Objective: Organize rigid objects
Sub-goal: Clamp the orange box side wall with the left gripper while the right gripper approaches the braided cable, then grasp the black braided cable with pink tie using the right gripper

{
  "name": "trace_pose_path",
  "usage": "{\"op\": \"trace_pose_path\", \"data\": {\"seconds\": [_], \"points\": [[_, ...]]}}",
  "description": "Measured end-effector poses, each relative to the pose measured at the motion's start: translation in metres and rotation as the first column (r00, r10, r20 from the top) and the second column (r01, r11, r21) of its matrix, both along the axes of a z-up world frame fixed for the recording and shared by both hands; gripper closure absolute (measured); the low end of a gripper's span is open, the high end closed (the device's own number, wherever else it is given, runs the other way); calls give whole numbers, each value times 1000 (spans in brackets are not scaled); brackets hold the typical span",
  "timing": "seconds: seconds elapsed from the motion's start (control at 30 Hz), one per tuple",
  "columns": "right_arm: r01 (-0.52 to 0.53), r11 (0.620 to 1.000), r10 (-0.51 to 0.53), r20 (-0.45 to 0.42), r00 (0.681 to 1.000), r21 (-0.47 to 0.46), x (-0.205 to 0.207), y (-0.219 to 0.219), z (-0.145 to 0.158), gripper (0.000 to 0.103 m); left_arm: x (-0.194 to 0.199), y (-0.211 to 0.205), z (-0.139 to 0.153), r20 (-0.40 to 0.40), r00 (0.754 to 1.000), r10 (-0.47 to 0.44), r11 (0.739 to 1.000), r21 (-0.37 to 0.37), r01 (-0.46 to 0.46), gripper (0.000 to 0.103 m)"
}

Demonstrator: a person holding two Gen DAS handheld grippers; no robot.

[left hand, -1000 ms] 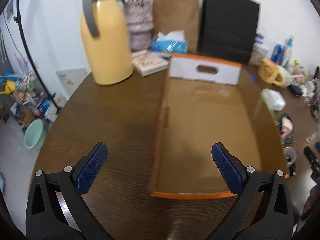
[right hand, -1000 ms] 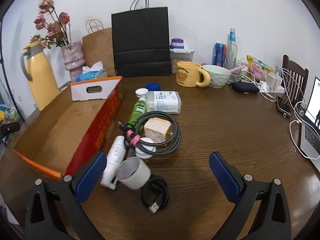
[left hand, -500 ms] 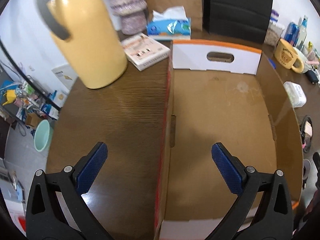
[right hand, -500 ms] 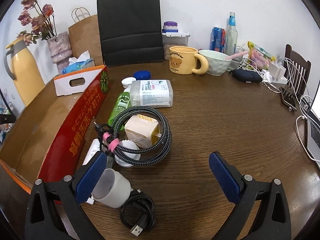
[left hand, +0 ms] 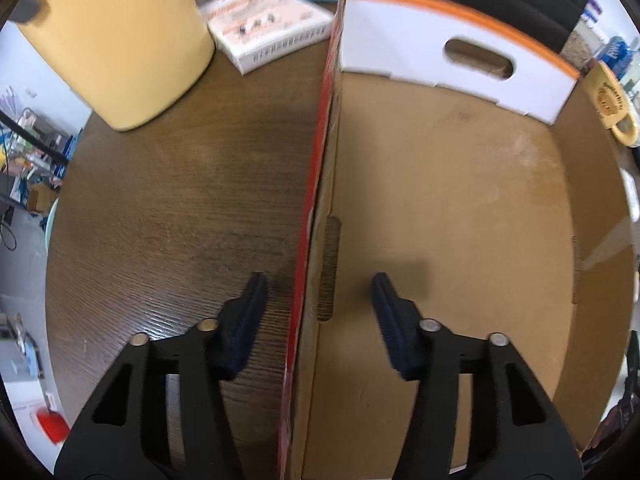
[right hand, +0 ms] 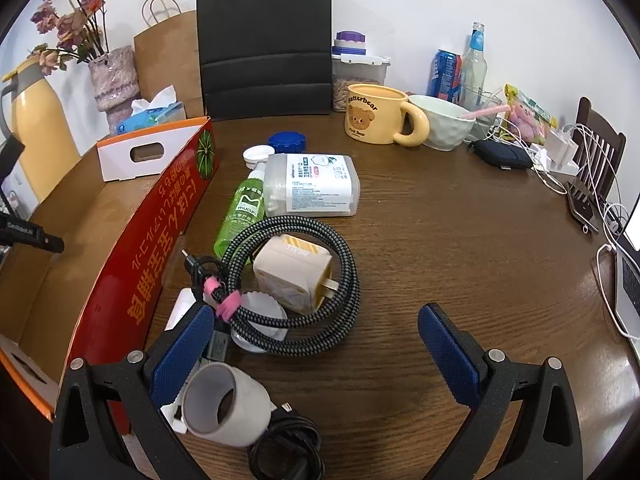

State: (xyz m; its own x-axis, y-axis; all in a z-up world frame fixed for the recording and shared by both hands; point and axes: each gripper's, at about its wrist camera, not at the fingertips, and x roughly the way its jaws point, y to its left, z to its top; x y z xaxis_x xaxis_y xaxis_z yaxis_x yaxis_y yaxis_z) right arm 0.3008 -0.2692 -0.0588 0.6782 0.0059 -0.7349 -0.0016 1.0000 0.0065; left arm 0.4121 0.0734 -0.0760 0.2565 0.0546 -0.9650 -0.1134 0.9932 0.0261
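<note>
You have a dark brown, wood-grained tabletop (right hand: pixel 460 240). On it: cardboard box (right hand: pixel 160 248), red outside with orange lettering and orange rim, plain tan inside, white end panel. Just beside the box: translucent green spray bottle (right hand: pixel 240 216); coiled cable (right hand: pixel 312 280) braided black and grey, bound with a pink tie; cream charger (right hand: pixel 294 276) with yellow stripes inside the coil. Behind the box: pale yellow jug (left hand: pixel 116 36). Farther from the box: yellow mug (right hand: pixel 376 118) with a brown bear print, black paper bag (right hand: pixel 264 36).
</note>
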Motion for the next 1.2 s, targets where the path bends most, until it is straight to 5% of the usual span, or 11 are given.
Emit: {"op": "trace_pose_path", "data": {"seconds": [0.13, 0.3, 0.67, 0.83, 0.97, 1.2], "points": [[0, 1000, 0, -7, 1000, -11, 5, 3, 1, 0, 0, -2, 2, 17, 1000, -21, 1000, -19, 21, 75], [-24, 1000, 24, -15, 1000, -11, 10, 9, 3, 0, -3, 1, 4, 34, 999, -21, 999, -42, 22, 82], [-79, 995, 72, -103, 992, -63, 41, 20, -6, 0, -5, 4, 4, 46, 999, -25, 999, -45, 27, 82], [-79, 997, 77, -133, 988, -8, 57, 11, -16, 0, -6, 4, 4, 46, 999, -24, 999, -45, 27, 82], [-75, 997, 79, -125, 989, 37, 62, 9, -25, 0, -7, 3, 3, 47, 999, -25, 999, -44, 27, 82], [-39, 999, 38, -47, 998, -33, 55, 14, -23, 6, -7, 3, 2, 47, 999, -25, 999, -44, 27, 82]]}}
